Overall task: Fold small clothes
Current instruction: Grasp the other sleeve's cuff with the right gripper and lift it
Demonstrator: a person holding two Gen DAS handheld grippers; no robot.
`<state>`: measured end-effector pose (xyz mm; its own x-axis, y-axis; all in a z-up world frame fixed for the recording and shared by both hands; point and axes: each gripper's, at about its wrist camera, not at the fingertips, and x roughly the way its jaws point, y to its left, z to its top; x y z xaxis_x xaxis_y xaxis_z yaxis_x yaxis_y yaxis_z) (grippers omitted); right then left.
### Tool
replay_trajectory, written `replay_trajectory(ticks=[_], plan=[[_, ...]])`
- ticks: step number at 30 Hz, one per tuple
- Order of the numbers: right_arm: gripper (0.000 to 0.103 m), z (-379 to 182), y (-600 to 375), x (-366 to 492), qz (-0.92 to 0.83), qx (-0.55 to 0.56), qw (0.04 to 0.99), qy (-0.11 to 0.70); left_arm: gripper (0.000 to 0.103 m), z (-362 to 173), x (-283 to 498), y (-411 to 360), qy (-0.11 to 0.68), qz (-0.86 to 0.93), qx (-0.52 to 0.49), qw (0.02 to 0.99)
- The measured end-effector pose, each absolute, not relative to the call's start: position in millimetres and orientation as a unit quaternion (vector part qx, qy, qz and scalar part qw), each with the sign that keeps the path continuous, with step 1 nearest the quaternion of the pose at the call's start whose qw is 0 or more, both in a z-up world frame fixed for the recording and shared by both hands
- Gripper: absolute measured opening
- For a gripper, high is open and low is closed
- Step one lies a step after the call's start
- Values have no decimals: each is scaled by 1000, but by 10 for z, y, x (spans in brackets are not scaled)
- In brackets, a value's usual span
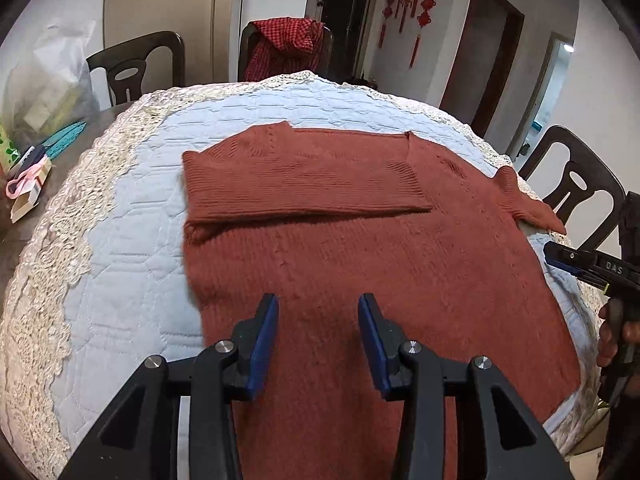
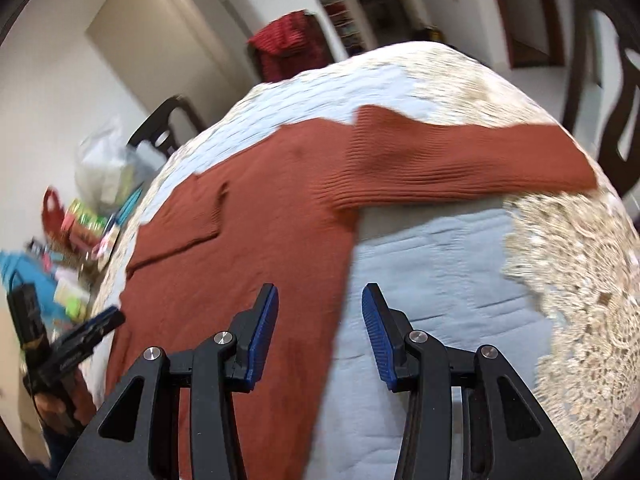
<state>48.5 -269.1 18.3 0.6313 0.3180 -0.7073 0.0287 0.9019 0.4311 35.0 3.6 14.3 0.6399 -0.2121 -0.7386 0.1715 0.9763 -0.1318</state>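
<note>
- Rust-red ribbed knit sweater (image 1: 340,248), lying flat on a pale blue quilted cover (image 1: 132,248); it is the object beneath both tongs.
- Left gripper (image 1: 318,344): black frame with blue pads, jaws parted with a clear gap; nothing lies between the pads, which hang above the sweater's body near the table's near edge.
- Right gripper (image 2: 320,336): same build, jaws likewise parted and empty; it hangs over the sweater's right side edge, one blue pad above the knit, the other above the bare quilted cover.
- In the left wrist view the right gripper enters from the right-hand edge, held in a person's hand (image 1: 616,332); in the right wrist view the left gripper appears at the left-hand edge, blurred.
- Left sleeve (image 1: 304,176): folded across the chest, its cuff pointing toward the right-hand side.
- Right sleeve (image 2: 460,160): stretched straight out toward the table's right edge, its cuff resting on the cream lace border (image 2: 580,280).
- Lace border rings the quilted cover around the table's edges.
- Far edge: two dark wooden chairs, one (image 1: 280,48) draped with a red checked cloth (image 1: 288,44).
- Left-hand edge: a white plastic bag (image 1: 56,80) and small coloured packets, too blurred to identify.
</note>
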Motion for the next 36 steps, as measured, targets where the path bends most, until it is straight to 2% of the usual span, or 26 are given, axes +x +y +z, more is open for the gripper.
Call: replay_trajectory(ticks=[7, 14, 22, 25, 26, 36], plan=[[45, 51, -3137, 689, 47, 286, 864, 411, 45, 33, 455, -60, 419, -107, -23, 901], [45, 83, -3408, 861, -17, 325, 860, 393, 51, -45, 433, -67, 413, -108, -26, 904], [44, 67, -3680, 927, -43, 390, 854, 342, 54, -52, 429, -58, 410, -115, -33, 904], [23, 131, -3664, 978, -47, 379, 861, 337, 54, -51, 426, -47, 409, -116, -37, 904], [21, 200, -3634, 979, -45, 370, 867, 331, 54, -51, 426, -43, 409, -116, -38, 904], [19, 998, -2499, 1173, 113, 224, 922, 296, 56, -48, 442, -29, 408, -122, -48, 903]])
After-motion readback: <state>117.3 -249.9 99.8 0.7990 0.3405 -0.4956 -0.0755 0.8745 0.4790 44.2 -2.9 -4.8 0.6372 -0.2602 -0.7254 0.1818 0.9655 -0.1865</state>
